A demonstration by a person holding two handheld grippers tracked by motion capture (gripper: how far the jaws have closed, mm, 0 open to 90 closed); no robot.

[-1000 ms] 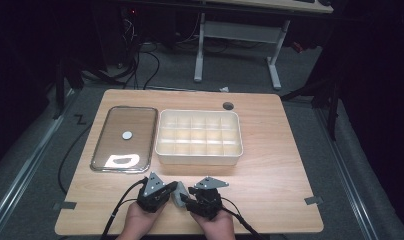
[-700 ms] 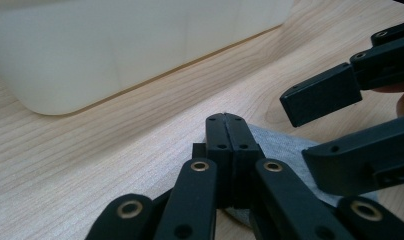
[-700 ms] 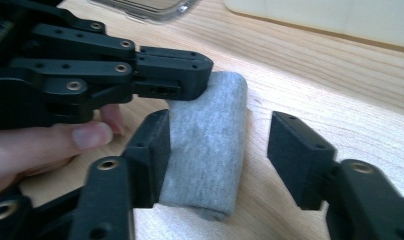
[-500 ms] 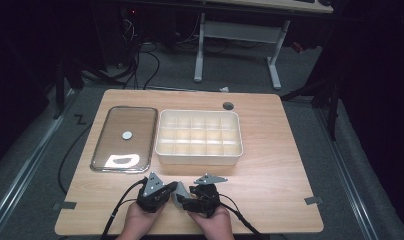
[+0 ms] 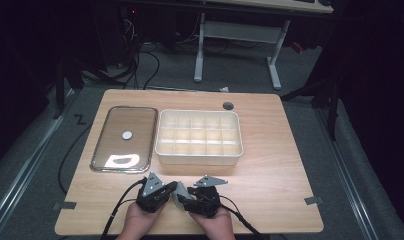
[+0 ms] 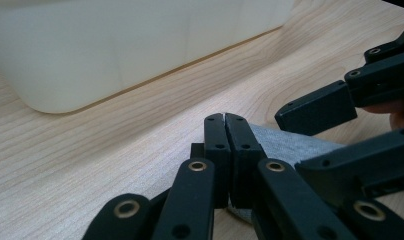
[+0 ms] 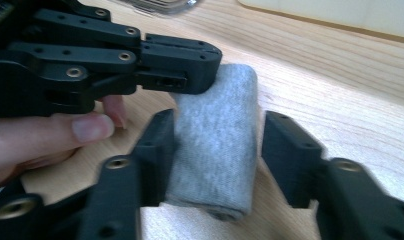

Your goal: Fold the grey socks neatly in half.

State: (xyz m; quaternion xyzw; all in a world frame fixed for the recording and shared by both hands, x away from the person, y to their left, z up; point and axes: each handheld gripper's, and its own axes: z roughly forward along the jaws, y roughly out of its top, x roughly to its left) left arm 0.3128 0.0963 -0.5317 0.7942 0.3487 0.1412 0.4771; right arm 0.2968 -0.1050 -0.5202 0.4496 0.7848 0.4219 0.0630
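Both hand-held grippers [image 5: 179, 192] have closed in on the grey cloth [image 7: 215, 145].

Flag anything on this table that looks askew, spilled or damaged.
Nothing stands out. The lid lies flat beside the open divided box, both square to the table. The grey cloth roll looks tidy between the left gripper and right gripper.

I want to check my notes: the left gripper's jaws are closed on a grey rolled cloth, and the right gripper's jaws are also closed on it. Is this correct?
Not quite. The left gripper is closed on the grey rolled cloth, but the right gripper is open: the right gripper view shows its jaws standing apart on either side of the roll, with a gap at one jaw.
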